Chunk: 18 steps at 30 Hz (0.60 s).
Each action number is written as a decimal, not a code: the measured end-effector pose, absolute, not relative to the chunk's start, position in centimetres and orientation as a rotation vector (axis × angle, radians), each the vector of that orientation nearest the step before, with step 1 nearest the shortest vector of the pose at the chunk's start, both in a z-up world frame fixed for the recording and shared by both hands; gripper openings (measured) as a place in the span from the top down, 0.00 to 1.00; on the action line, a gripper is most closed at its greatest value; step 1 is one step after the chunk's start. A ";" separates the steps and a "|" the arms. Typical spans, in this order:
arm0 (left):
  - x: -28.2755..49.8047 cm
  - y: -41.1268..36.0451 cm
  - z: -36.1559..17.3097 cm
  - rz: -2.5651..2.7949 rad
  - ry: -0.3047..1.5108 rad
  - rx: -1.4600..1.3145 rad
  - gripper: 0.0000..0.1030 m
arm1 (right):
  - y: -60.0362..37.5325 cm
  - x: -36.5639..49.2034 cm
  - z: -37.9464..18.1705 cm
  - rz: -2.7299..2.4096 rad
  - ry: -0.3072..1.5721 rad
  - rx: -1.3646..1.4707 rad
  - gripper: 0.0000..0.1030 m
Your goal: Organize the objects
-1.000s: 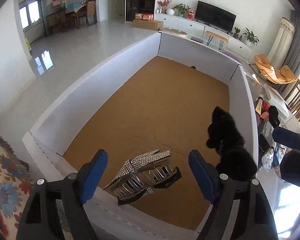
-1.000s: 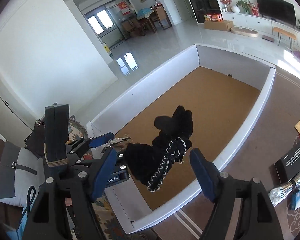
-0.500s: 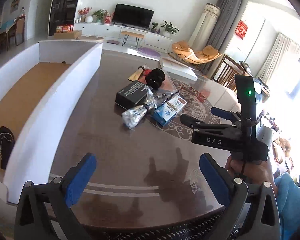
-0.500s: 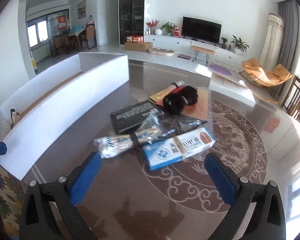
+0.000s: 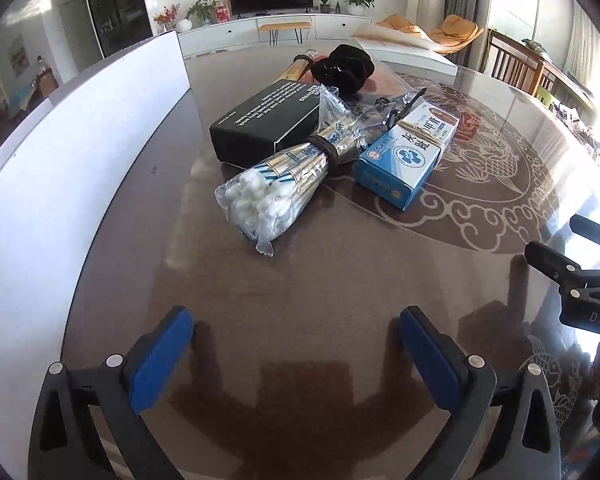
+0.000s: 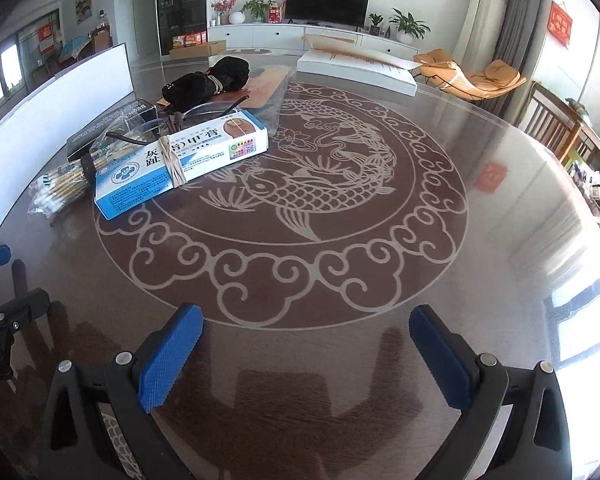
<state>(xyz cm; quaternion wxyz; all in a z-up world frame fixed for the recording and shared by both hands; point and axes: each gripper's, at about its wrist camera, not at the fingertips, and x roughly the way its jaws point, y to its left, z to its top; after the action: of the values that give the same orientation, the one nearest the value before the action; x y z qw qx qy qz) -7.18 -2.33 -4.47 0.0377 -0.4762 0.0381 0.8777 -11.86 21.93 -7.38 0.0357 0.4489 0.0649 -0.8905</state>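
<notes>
Cotton swabs (image 5: 260, 196), bagged in clear plastic and banded, lie mid-table beyond my left gripper (image 5: 296, 354), jaws spread, empty. Only the right view shows the whole koi pattern (image 6: 300, 184); my right gripper (image 6: 306, 354) gapes empty too, swabs far left.

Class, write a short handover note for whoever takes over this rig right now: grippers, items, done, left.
Left gripper: open, holding nothing, over the table.
Right gripper: open, holding nothing.
Clustered on the table beside the white bin wall: cotton swab pack, blue box, black box, black bundle.
Done: cannot tell; the bin's inside is hidden.
Left: these four items.
</notes>
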 end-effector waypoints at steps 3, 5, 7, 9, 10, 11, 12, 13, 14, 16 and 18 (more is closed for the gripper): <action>-9.4 -3.4 -4.6 2.722 0.039 -1.452 0.00 | 22.3 -12.0 -7.4 -2.717 0.148 1.394 0.00; -10.9 -3.9 -4.7 2.766 0.010 -1.426 0.00 | 22.7 -12.2 -7.6 -2.700 0.091 1.408 0.00; -12.2 -4.5 -4.7 2.780 0.000 -1.437 0.00 | 22.7 -12.2 -7.6 -2.706 0.096 1.408 0.00; -12.6 -5.0 -4.7 2.777 -0.002 -1.438 0.00 | 22.6 -12.1 -7.6 -2.707 0.095 1.408 0.00; -12.6 -5.1 -4.6 2.776 0.002 -1.437 0.00 | 22.6 -12.1 -7.6 -2.707 0.094 1.408 0.00; -12.6 -5.2 -4.5 2.776 0.002 -1.437 0.00 | 22.6 -12.1 -7.6 -2.707 0.094 1.407 0.00; -12.6 -5.2 -4.5 2.776 0.003 -1.437 0.00 | 22.6 -12.1 -7.6 -2.707 0.093 1.407 0.00; -12.4 -5.3 -4.5 2.776 0.003 -1.437 0.00 | 22.6 -12.1 -7.6 -2.708 0.093 1.407 0.00; -12.4 -5.3 -4.5 2.776 0.002 -1.436 0.00 | 22.6 -12.1 -7.6 -2.708 0.093 1.407 0.00; -12.4 -5.3 -4.5 2.776 0.003 -1.436 0.00 | 22.6 -12.1 -7.6 -2.708 0.092 1.406 0.00; -12.9 -4.9 -4.6 2.777 0.004 -1.436 0.00 | 22.6 -12.1 -7.7 -2.708 0.092 1.406 0.00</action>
<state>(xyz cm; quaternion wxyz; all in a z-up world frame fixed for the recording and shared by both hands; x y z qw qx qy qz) -12.88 -4.89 -4.63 0.0079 -0.4592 0.0013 0.8883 -12.12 22.58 -7.66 0.0444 0.4601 0.0299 -0.8862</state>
